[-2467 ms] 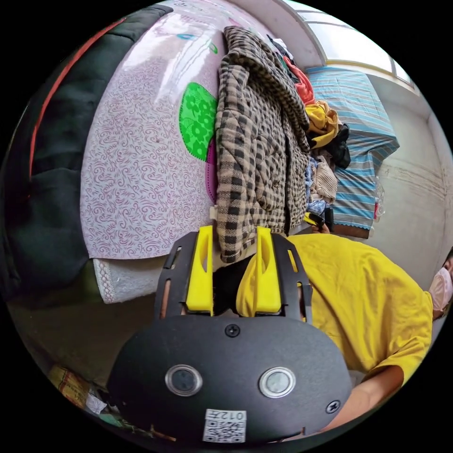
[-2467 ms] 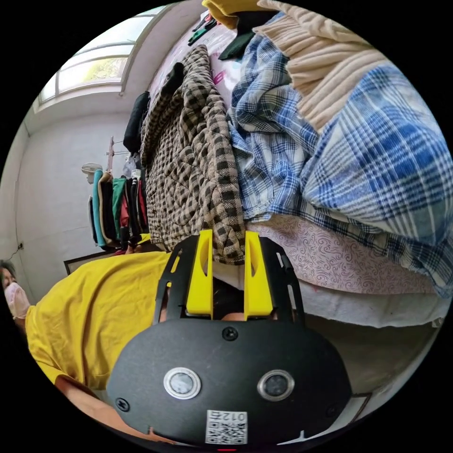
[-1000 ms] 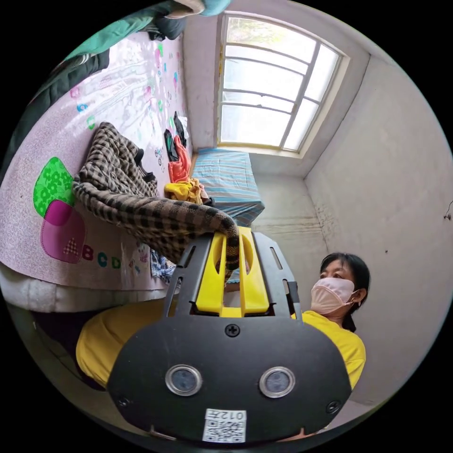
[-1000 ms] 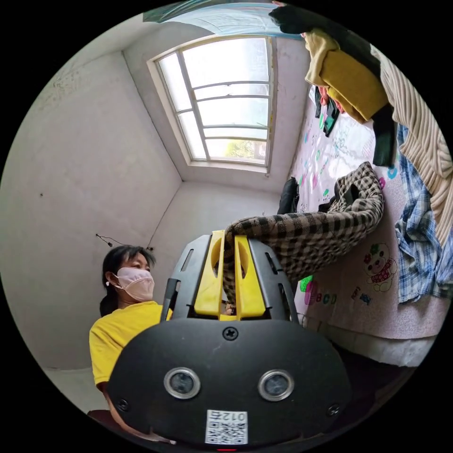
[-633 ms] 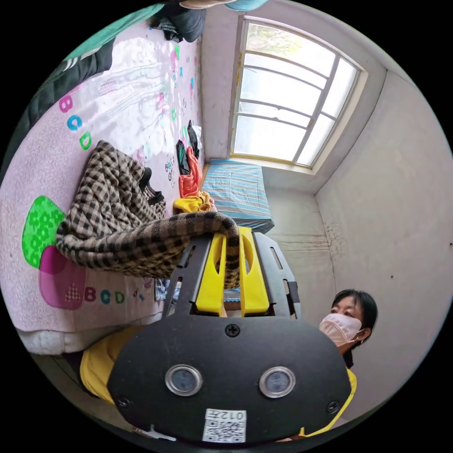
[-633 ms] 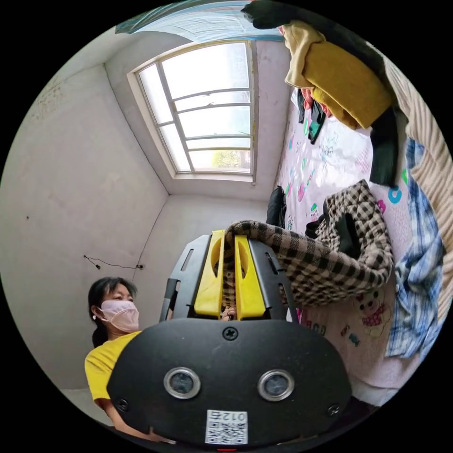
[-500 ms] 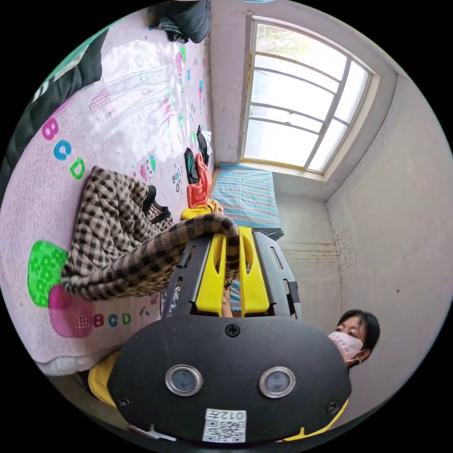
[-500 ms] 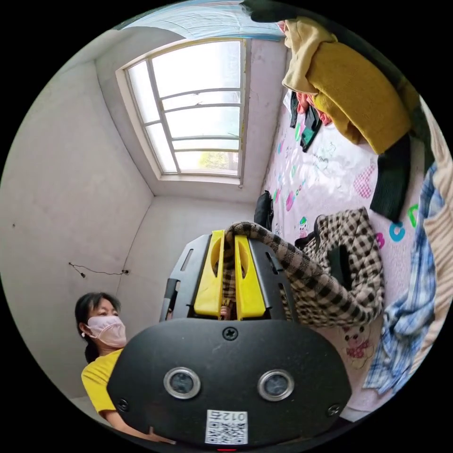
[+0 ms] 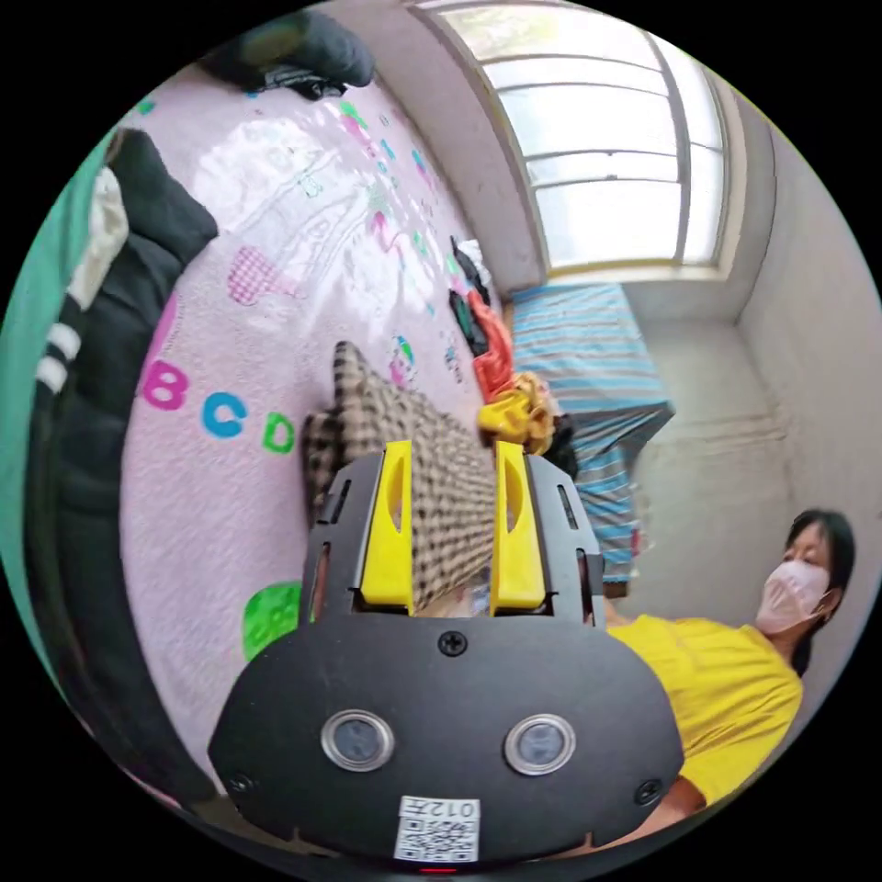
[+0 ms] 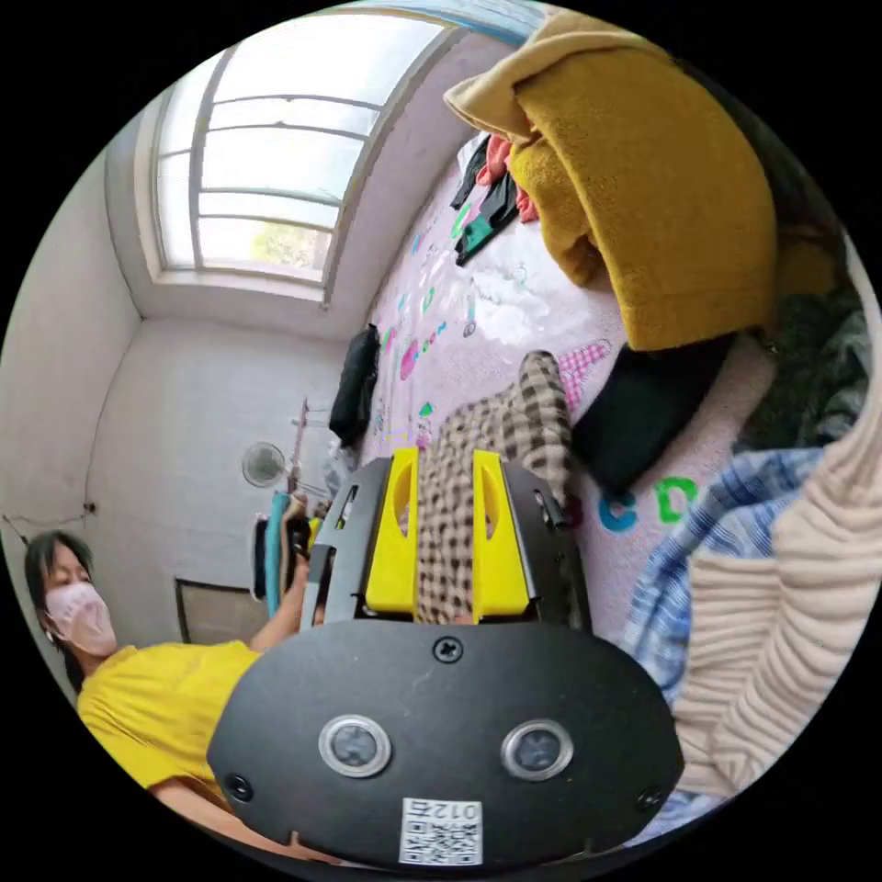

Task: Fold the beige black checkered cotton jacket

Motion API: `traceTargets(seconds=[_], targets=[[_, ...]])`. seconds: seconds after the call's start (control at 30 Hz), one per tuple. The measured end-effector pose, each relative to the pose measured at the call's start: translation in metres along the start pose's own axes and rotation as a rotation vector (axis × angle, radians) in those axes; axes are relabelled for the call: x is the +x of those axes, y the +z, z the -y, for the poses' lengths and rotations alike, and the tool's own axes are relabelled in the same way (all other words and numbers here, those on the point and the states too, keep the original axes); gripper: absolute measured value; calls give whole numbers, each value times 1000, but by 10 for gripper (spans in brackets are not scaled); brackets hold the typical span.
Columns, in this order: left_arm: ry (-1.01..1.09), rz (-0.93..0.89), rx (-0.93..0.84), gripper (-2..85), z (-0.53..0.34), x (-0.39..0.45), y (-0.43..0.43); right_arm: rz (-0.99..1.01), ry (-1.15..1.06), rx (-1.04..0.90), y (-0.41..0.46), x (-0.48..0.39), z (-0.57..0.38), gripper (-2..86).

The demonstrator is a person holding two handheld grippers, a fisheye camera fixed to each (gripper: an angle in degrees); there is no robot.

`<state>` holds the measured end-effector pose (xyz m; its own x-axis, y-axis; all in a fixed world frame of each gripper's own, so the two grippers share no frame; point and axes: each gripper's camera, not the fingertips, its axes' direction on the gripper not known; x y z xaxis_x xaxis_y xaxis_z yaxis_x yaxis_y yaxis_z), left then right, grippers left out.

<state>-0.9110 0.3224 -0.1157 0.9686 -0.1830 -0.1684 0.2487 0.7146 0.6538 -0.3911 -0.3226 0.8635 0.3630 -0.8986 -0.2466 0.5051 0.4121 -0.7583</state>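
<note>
on the pink bed sheet (image 9: 276, 248) lies the checkered jacket (image 9: 432, 459); left gripper (image 9: 452, 514) and right gripper (image 10: 443, 524) fingers spread wide, holding nothing

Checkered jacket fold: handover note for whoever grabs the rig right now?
Left gripper: jaws apart, gripping nothing, the checkered jacket seen between them.
Right gripper: jaws apart too, jacket fabric between them, not clamped as far as I can tell.
Jacket: on the pink printed mat, doubled over into a compact bundle. Mustard garment, black garment and blue plaid shirt sit close on one side.
Done: one fold appears laid down and released.
Left: check edges line up, probably another fold and smoothing; how neat it lies is hard to judge from these views.
</note>
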Motion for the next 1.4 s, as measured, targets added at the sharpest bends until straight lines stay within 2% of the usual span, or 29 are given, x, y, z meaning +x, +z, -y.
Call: traceTargets(seconds=[0.07, 0.17, 0.3, 0.4, 0.53, 0.73, 0.9, 1.03, 1.1, 1.2, 1.3, 1.4], targets=[[46, 176, -62, 131, -43, 9, 5, -142, -58, -59, -5, -1, -35, 105], [29, 262, -131, 136, -86, 2, 27, -174, -65, -117, 5, 10, -72, 116], [8, 246, -105, 137, -111, -8, 52, -120, -53, -113, 26, 23, -93, 117], [73, 207, -115, 134, -112, -2, 80, -68, -33, -76, 41, 28, -93, 100], [69, 281, -189, 113, -100, 5, 104, -57, 35, -92, 61, 28, -86, 55], [43, 136, -294, 76, -89, 5, 93, 10, 137, -181, 64, 16, -81, 24], [22, 189, -330, 62, -90, 2, 113, -95, 116, -225, 82, -3, -79, 20], [-98, 182, -327, 55, -100, -22, 130, -152, 214, -174, 110, 6, -88, 24], [-121, 144, -301, 52, -111, -31, 133, -220, 232, -191, 124, 11, -97, 27], [-66, 136, -234, 49, -130, -20, 130, -183, 228, -129, 129, 7, -113, 38], [64, 337, -141, 43, -146, 23, 113, -224, 145, -122, 120, -19, -121, 65], [255, 598, -8, 35, -158, 87, 105, -430, 19, -7, 99, -66, -129, 57]])
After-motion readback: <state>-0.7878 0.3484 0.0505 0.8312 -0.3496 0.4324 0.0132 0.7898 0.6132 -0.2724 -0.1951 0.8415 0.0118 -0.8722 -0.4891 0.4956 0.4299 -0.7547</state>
